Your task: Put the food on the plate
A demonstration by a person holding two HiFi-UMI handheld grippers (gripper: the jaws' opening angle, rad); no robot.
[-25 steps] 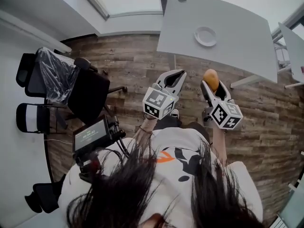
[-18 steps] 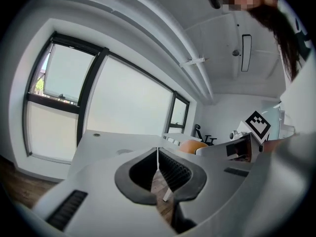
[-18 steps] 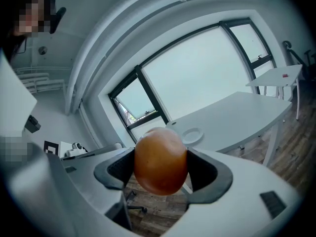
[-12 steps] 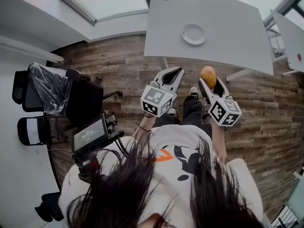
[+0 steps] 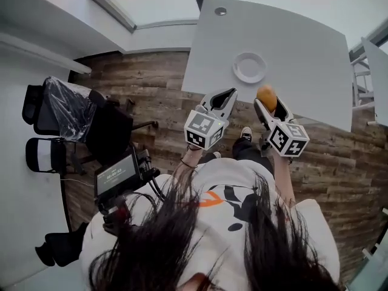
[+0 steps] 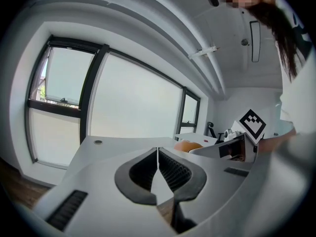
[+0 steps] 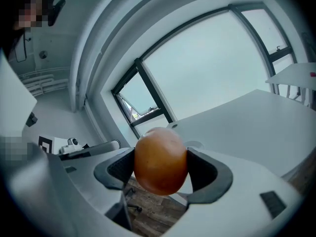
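An orange, egg-shaped piece of food [image 5: 267, 97] [image 7: 160, 160] is clamped between the jaws of my right gripper [image 5: 268, 102] [image 7: 161, 168], which hangs at the near edge of the white table [image 5: 303, 53]. A small white plate [image 5: 250, 67] lies on the table just beyond and slightly left of it. My left gripper [image 5: 225, 98] [image 6: 157, 154] is beside the right one, its jaw tips touching and nothing between them. In the left gripper view the food [image 6: 187, 145] shows to the right.
Black office chairs [image 5: 109, 123] stand at the left on the wood floor, one wrapped in plastic. A second white table [image 5: 376, 59] sits at the far right. A round grommet [image 5: 220, 11] marks the table's far side. Windows run behind the table.
Both grippers have moved forward from over the floor to the table's near edge, the right one still carrying the food. The plate is now closer.
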